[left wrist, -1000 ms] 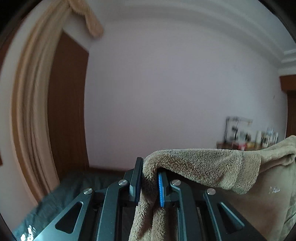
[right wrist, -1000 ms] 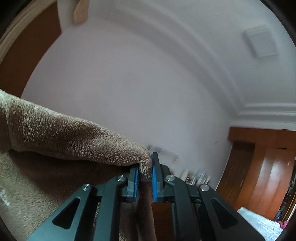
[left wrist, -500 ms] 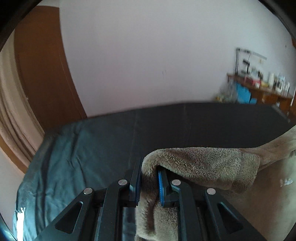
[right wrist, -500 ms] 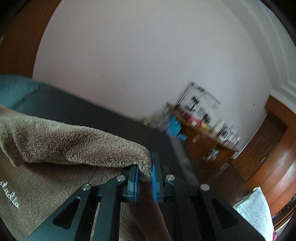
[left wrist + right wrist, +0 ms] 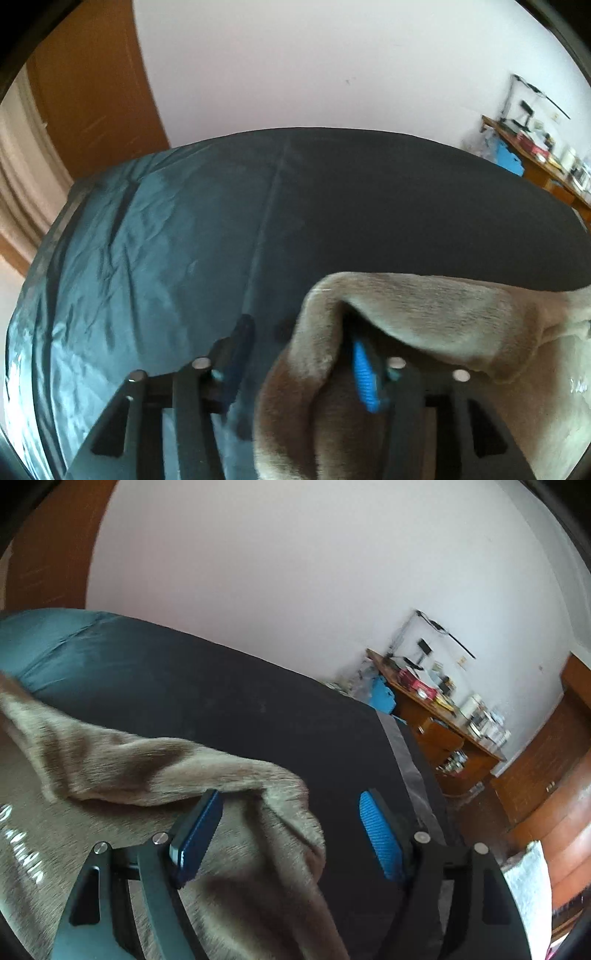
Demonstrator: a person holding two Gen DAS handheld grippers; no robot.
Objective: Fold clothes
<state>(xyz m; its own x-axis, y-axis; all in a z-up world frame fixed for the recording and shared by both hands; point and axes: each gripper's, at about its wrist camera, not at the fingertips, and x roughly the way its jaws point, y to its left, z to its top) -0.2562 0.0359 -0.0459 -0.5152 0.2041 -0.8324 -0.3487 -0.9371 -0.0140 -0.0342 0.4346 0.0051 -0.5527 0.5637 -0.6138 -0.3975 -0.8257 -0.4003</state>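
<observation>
I see a big bed [image 5: 332, 206] with a dark cover that fills most of both views, and past it a pale wall [image 5: 295, 572] and a wooden desk [image 5: 436, 716] full of small things in the far corner. On the near part of the bed lies the brown fluffy garment [image 5: 122, 760], soft and thick, with some white letters on it. Its top edge runs sideways, from my left gripper [image 5: 299, 358] across to my right gripper [image 5: 291, 830], so each one has its own corner of that long edge. On my left side the jaws are opening. The brown corner droops between them and leans on the blue pad, while the other pad is clear of it. On my right side the jaws are opening too and stand wide. The corner sags down between them, close to the left pad and well away from the right one, so nothing is pinched there. I think the garment is being let go to lie flat on the bed. Both corners are equally close to me, one under each hand. For the next fold I would likely take the long edge again and carry it across the short way.
</observation>
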